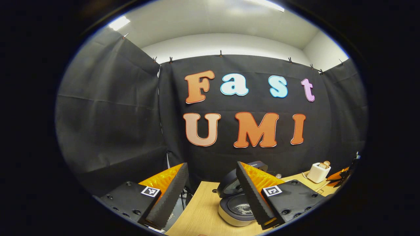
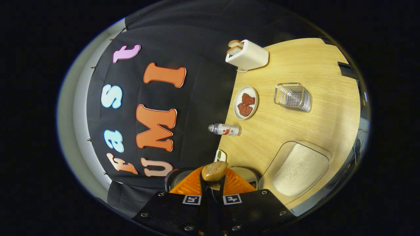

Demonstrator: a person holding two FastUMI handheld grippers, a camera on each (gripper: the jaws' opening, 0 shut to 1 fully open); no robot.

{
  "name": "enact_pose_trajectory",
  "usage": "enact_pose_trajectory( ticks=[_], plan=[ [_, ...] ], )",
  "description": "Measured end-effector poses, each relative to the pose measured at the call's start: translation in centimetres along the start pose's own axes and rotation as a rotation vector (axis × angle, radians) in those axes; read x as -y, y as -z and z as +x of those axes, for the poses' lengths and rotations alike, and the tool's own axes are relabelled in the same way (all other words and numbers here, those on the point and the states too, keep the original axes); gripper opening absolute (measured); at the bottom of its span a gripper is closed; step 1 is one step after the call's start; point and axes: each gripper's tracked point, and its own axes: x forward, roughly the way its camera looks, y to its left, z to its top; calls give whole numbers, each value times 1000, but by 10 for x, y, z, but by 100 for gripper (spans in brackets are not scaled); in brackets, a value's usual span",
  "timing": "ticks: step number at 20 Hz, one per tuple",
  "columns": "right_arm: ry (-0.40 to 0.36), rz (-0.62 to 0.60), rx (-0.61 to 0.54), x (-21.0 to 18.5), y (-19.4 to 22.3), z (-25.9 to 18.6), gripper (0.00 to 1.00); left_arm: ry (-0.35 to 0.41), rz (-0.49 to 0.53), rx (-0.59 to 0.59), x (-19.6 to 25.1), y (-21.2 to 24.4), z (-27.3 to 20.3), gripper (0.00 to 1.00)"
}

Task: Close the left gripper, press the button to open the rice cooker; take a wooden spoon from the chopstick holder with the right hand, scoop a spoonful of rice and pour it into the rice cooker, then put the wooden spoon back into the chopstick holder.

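Wooden spoon clamped in my right gripper, bowl pointing ahead — open rice cooker just below it; left gripper fingers apart.

In the left gripper view, your left gripper's right finger stands in front of the rice cooker, low and centre in the frame, hiding its right half; the pale specks in the pot are too small to tell apart. At the far right edge, a dark shape with a bit of orange is cut off and may be the other gripper.

In the right gripper view, the wooden spoon shows its bowl at bottom centre, while its handle is hidden between the fingers. The rice cooker behind is mostly covered. The rice container at lower right loses its near corner to the frame edge.
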Motion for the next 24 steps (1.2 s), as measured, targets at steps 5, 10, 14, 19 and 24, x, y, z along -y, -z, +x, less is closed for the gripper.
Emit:
enact_pose_trajectory(
  ticks=[5,10,14,19,24],
  plan=[
    [-21,-11,-53,-37,19,28,11,21,5,-15,5,8,3,100],
    [-23,-20,-88,-66,36,57,10,26,-2,-22,2,10,6,97],
    [-17,-52,-97,-81,47,84,10,22,-7,-22,-3,8,12,100],
    [-19,-110,-100,-101,63,116,10,11,-7,-38,-13,16,17,100],
    [-23,-210,-82,-121,70,133,10,8,-8,-38,-19,17,24,99]
  ],
)
